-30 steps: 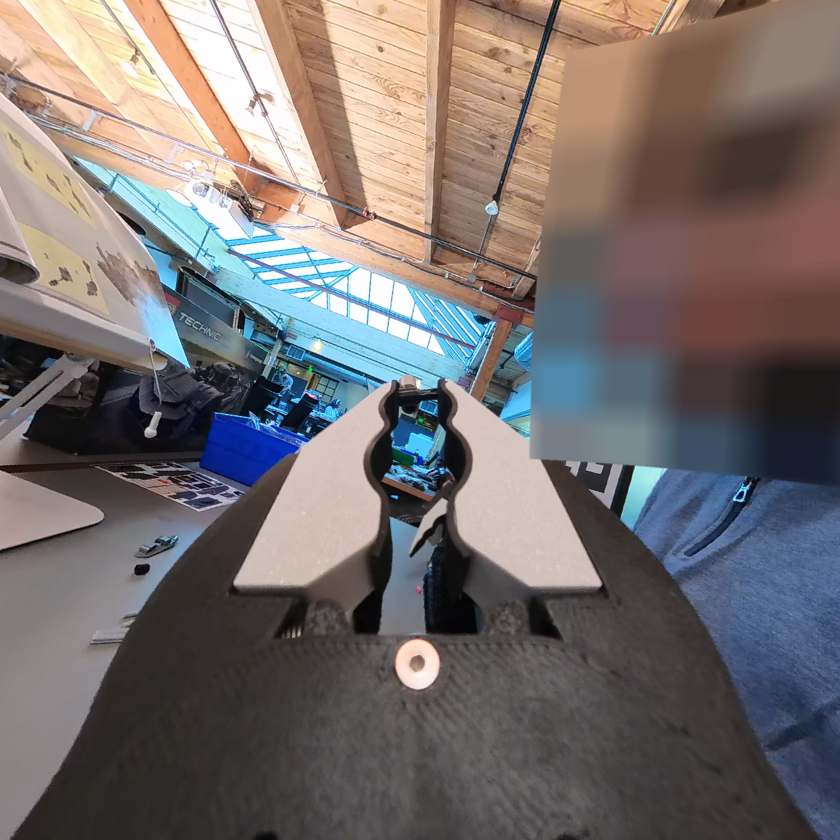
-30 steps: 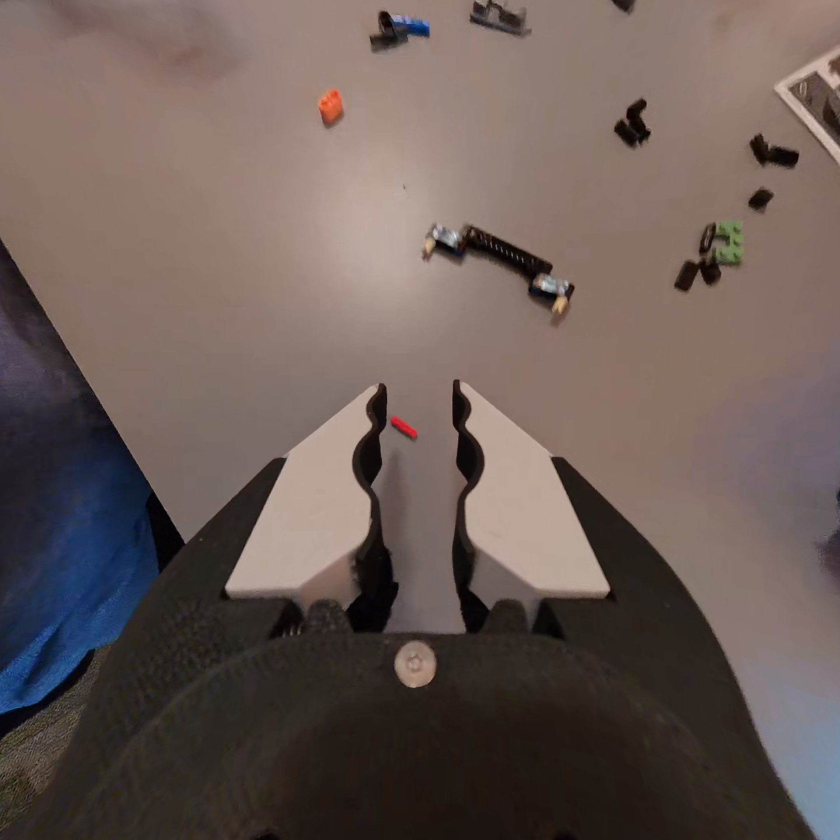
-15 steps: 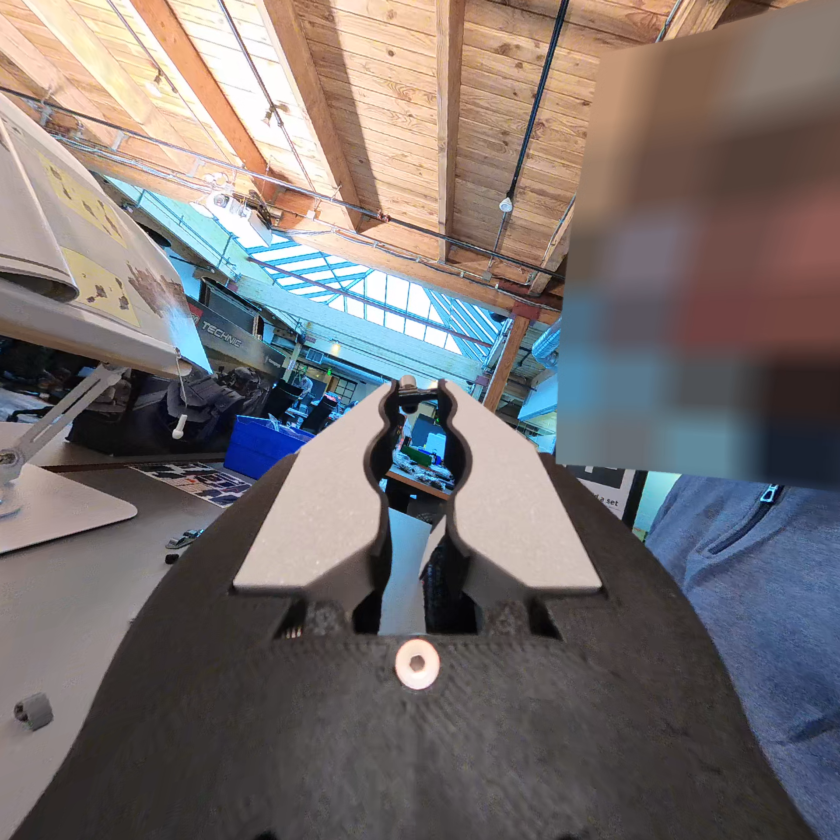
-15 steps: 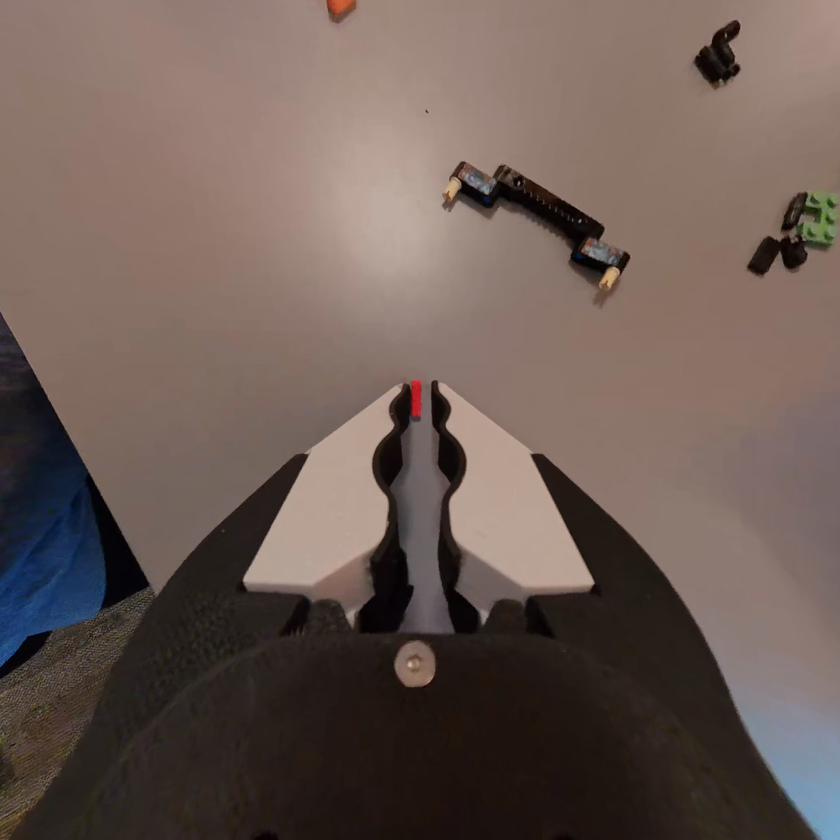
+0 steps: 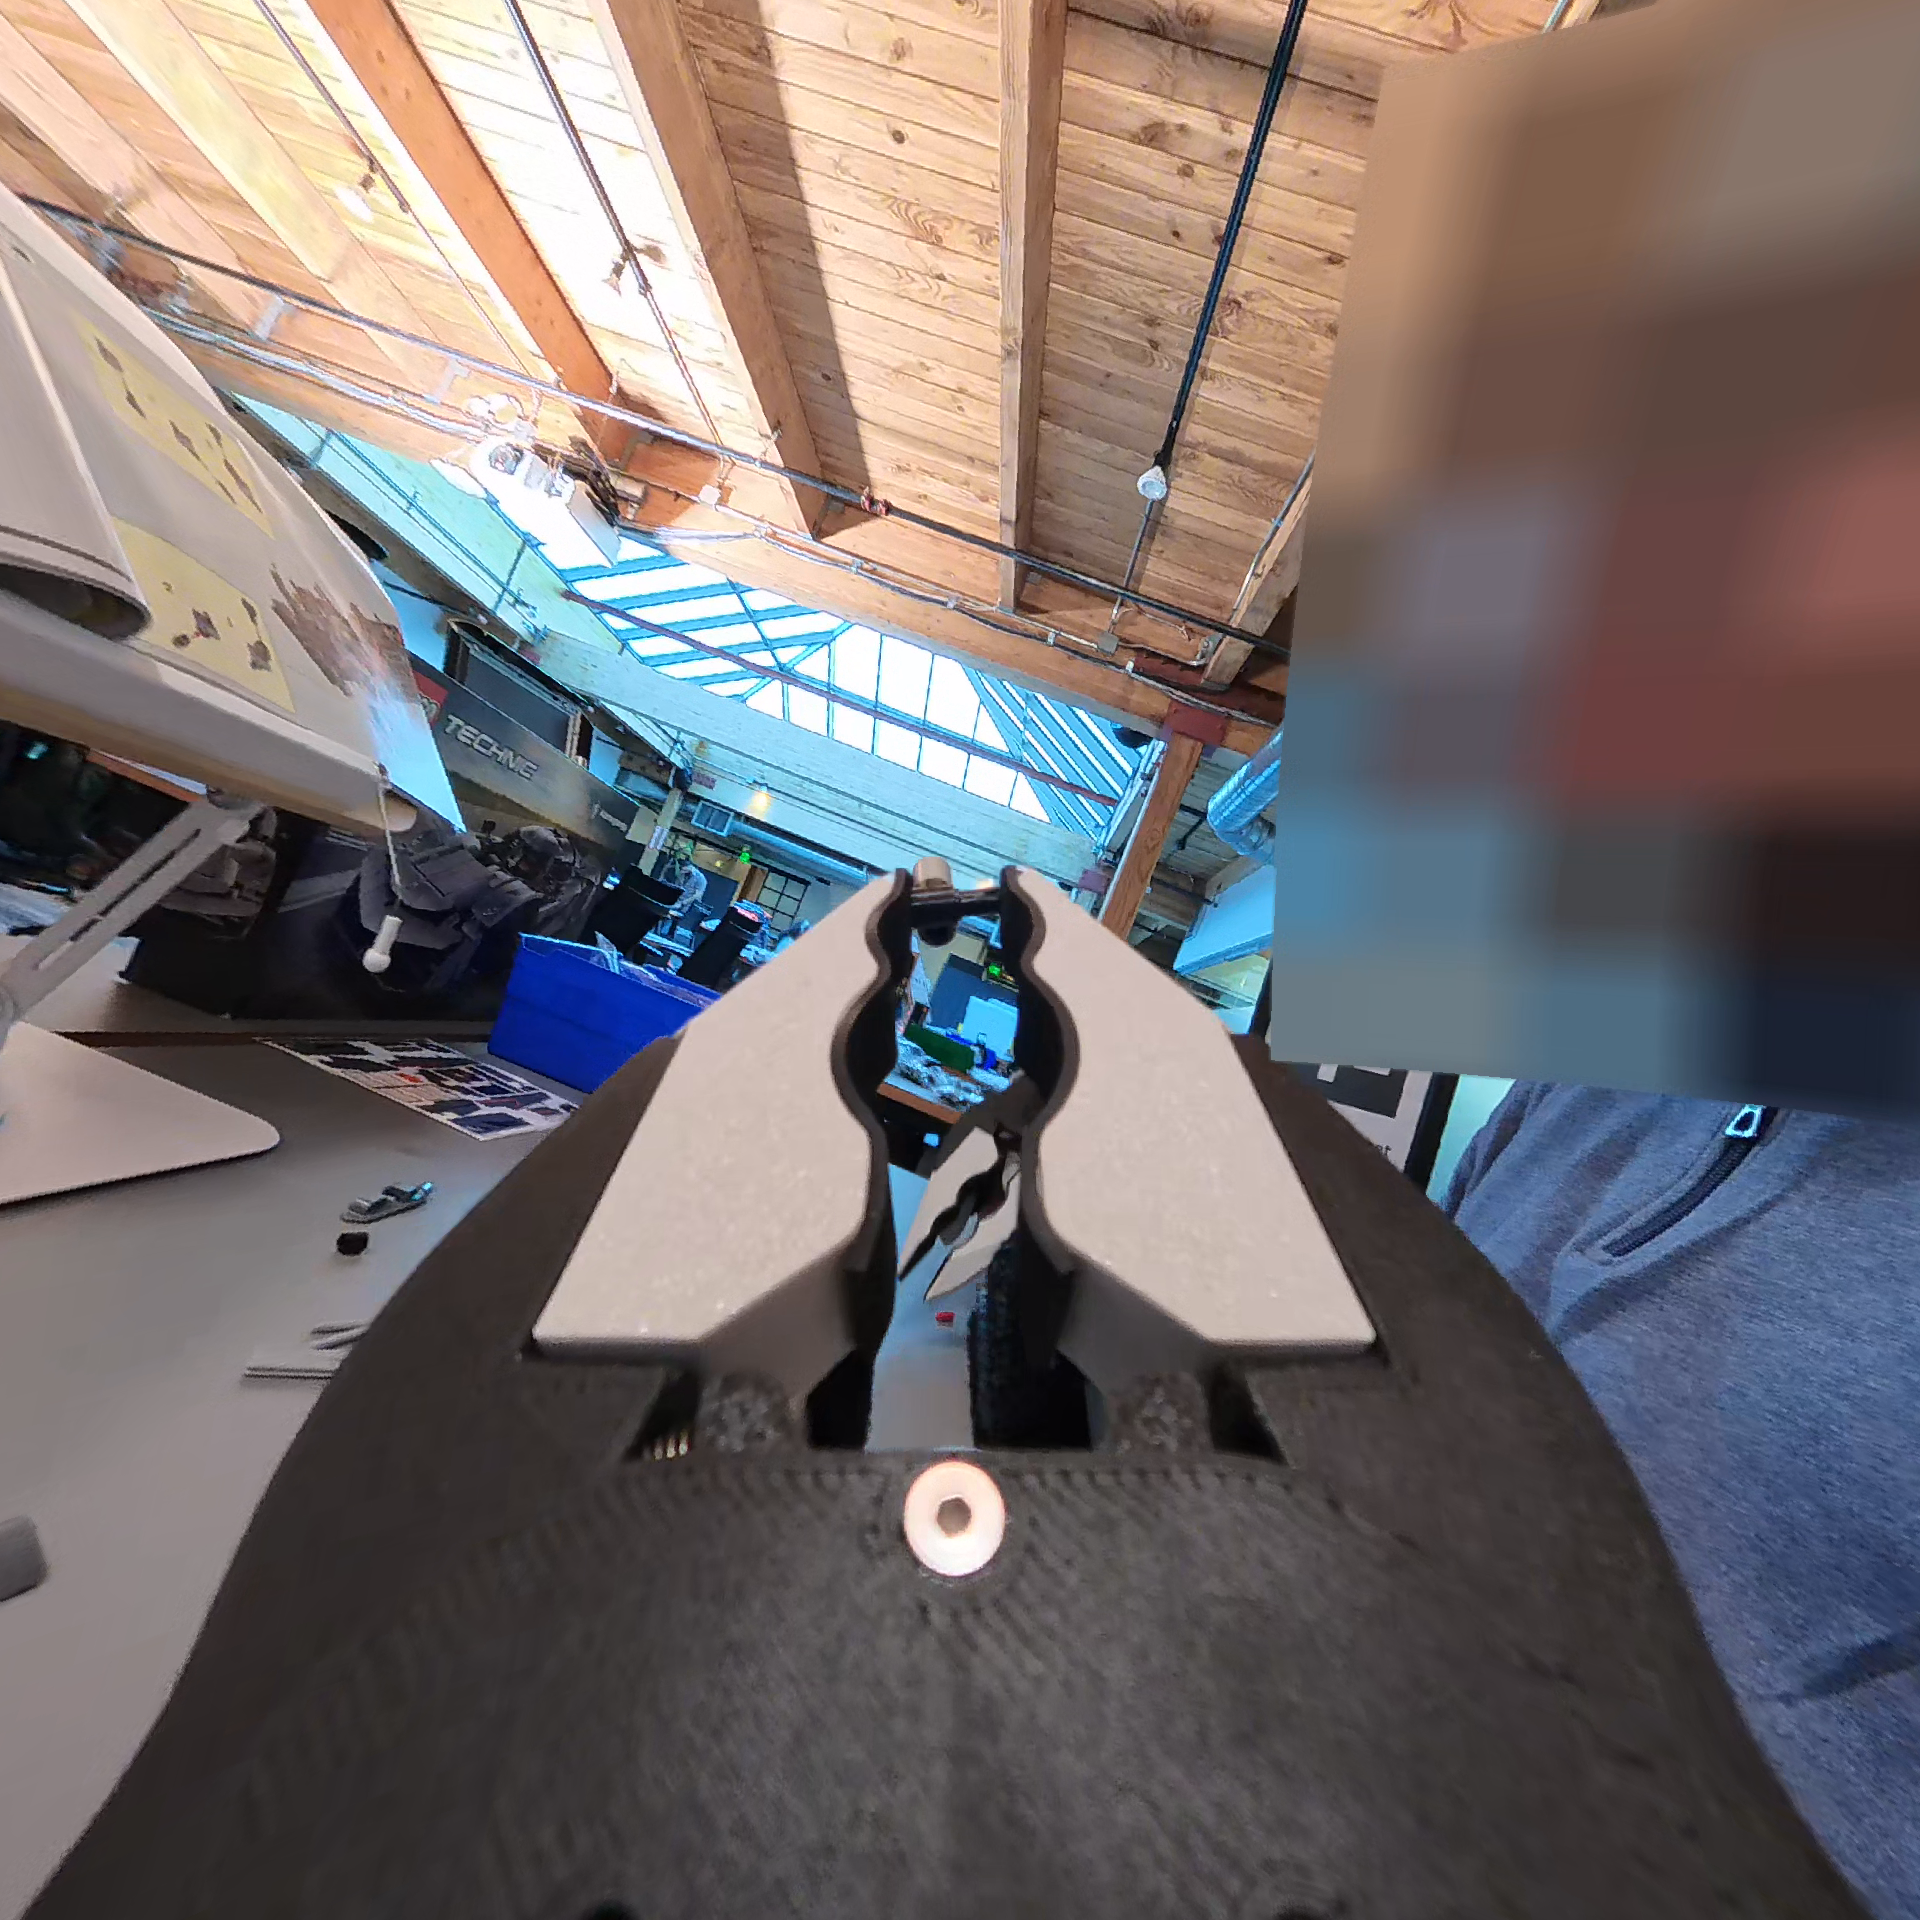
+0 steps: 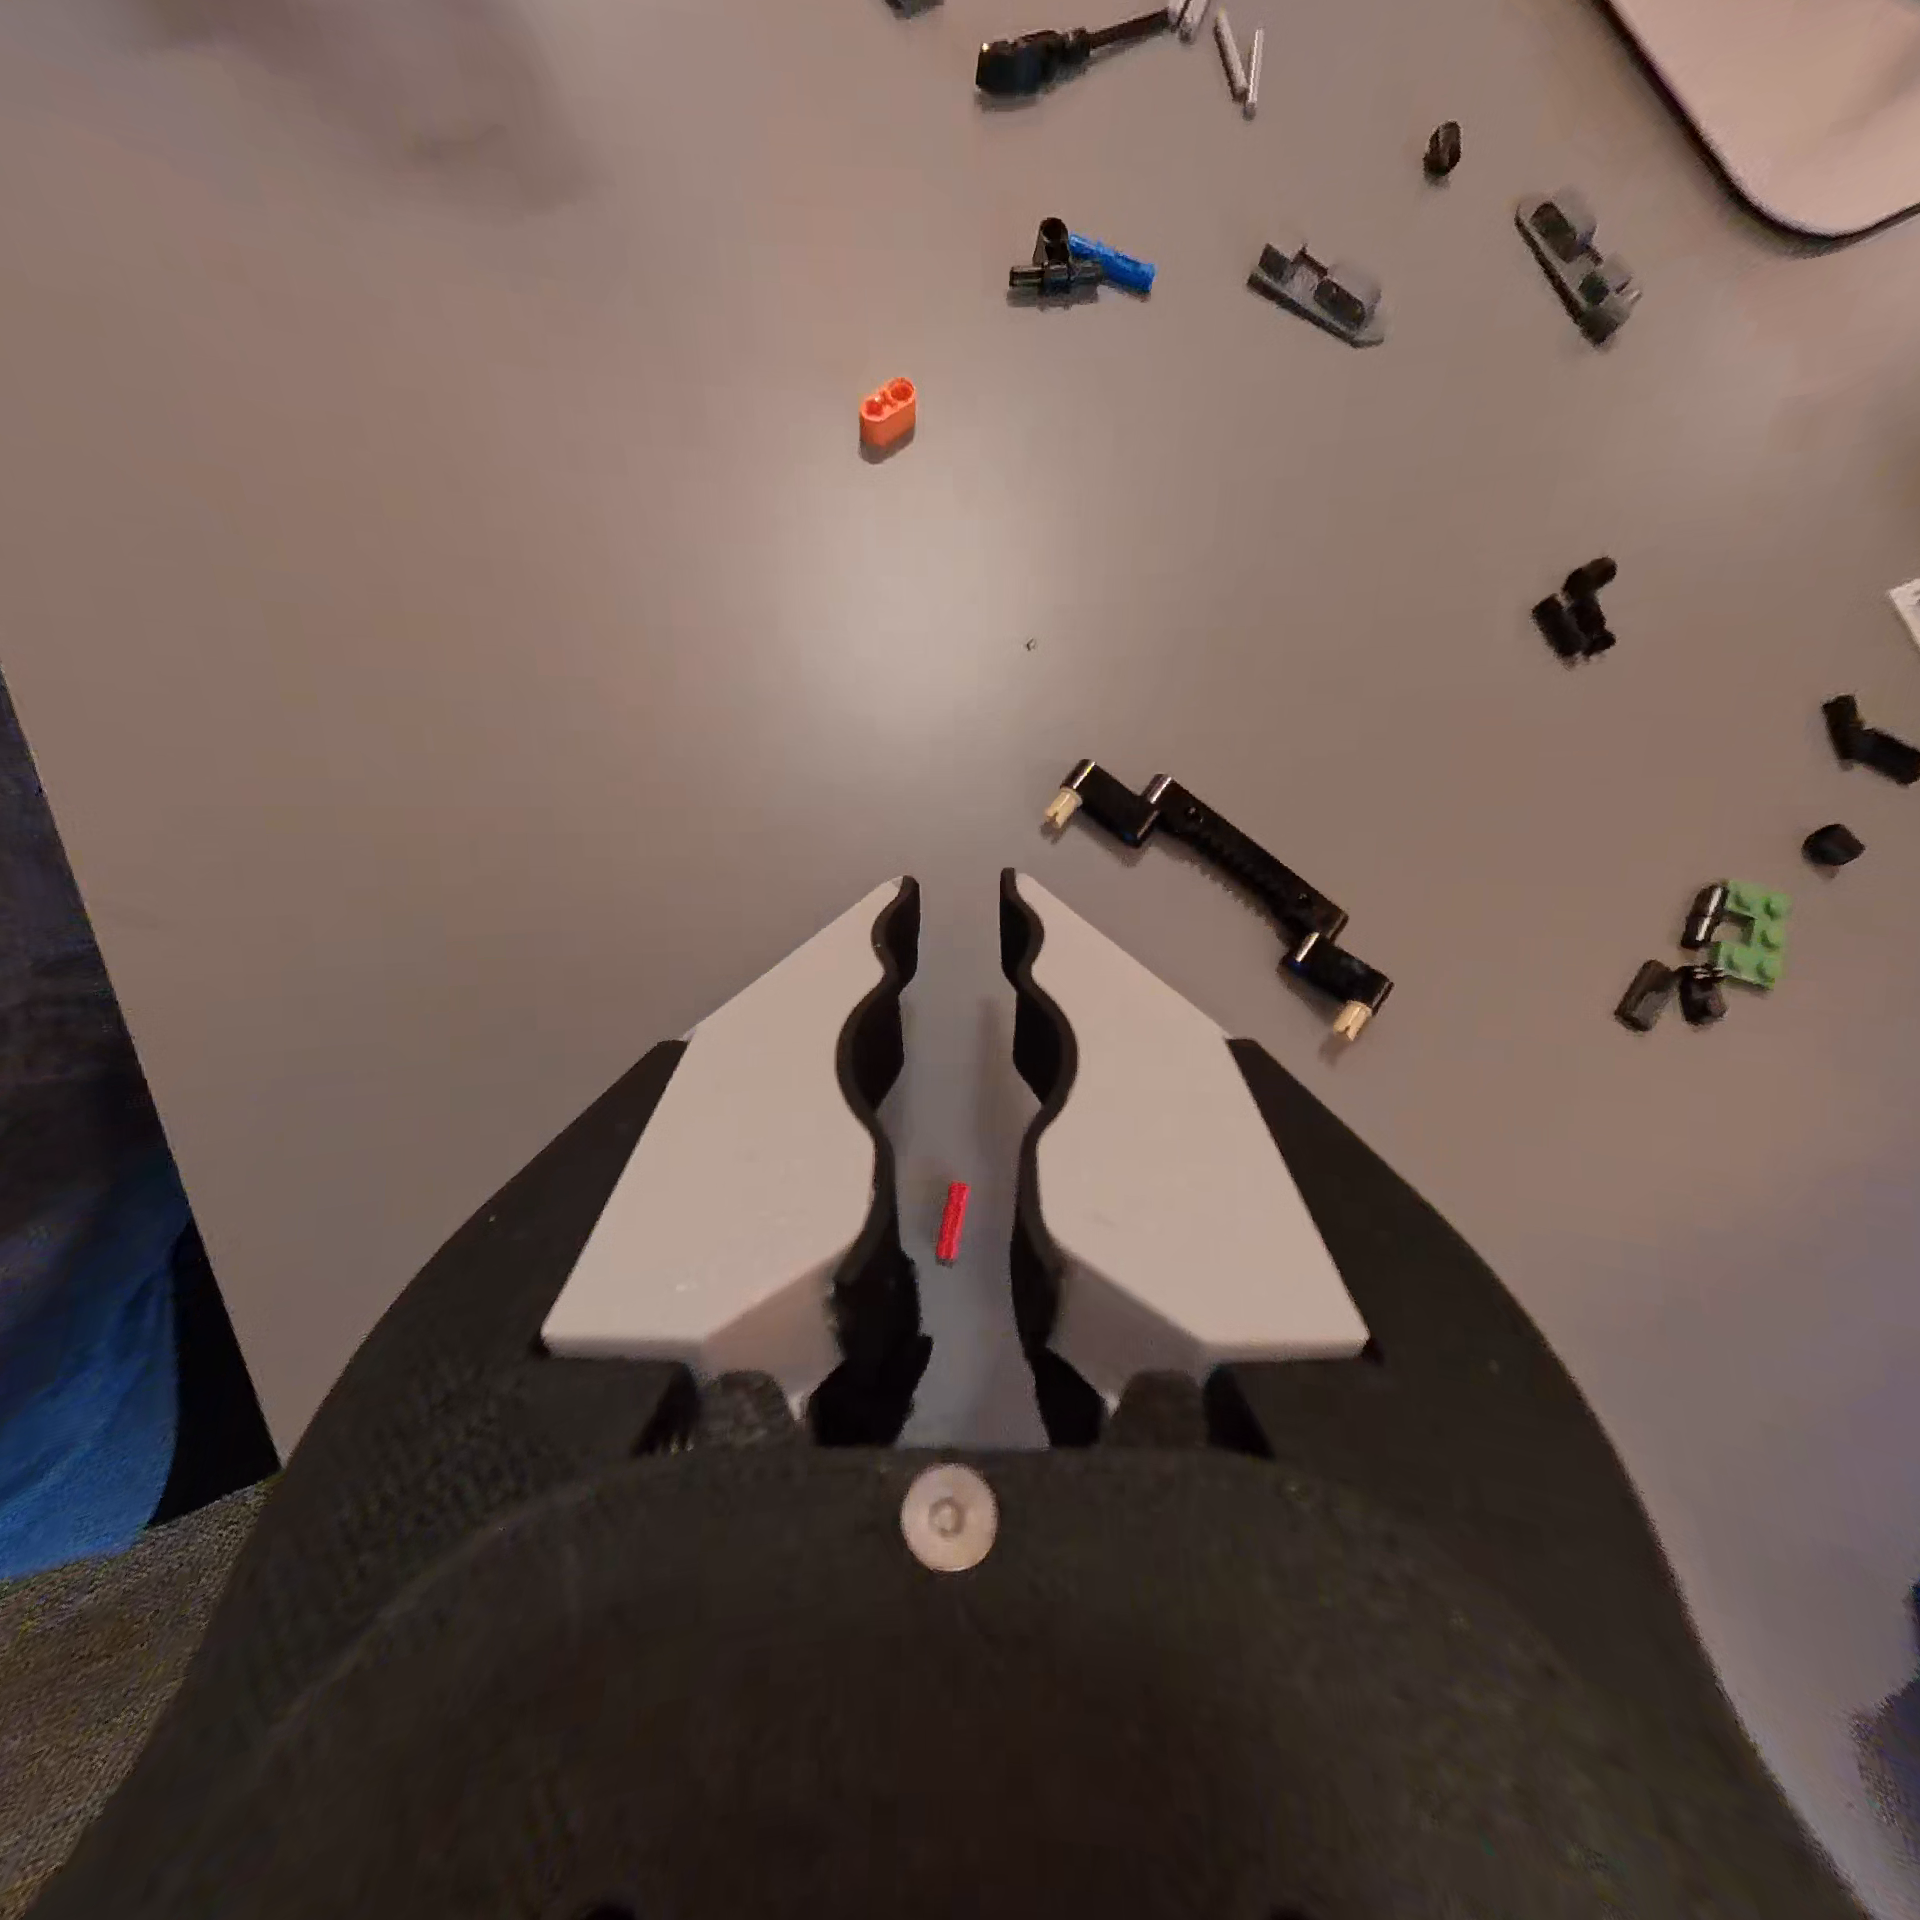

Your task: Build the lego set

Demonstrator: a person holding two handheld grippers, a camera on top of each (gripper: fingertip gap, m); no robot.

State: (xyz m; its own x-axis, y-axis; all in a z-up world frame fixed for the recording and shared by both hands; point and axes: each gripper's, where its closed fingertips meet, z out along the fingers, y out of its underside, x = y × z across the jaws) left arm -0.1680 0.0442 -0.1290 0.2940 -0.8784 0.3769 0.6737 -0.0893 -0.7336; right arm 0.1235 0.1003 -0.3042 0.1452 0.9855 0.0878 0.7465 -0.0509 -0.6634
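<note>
My left gripper (image 5: 956, 904) is raised off the counter (image 6: 520, 623) and tipped toward the ceiling, jaws clenched on a small black piece with a pale stud (image 5: 940, 891) pinched right at the tips. My right gripper (image 6: 958, 894) points down at the counter with its jaws released; nothing is held. The little red pin (image 6: 952, 1222) lies loose on the counter, seen in the gap between the right jaws, well back from the tips.

I judge the build to be at an early stage. Most parts lie scattered and unjoined: an orange two-hole piece (image 6: 887, 411), a black connector with a blue pin (image 6: 1081, 265), grey plates (image 6: 1317, 293), a green plate with black bits (image 6: 1751, 933). One sub-assembly does look put together, a long black toothed bar with end blocks and tan pins (image 6: 1216, 878). Fetching the red pin and mating it with what my left holds seems likely to be the step in hand.

Only the right wrist view shows the parts spread and the pin clearly. Only the left wrist view shows the held piece, the open instruction booklet on its stand (image 5: 187, 582), a blue bin (image 5: 582, 1013) and a person's grey sleeve (image 5: 1714, 1351).
</note>
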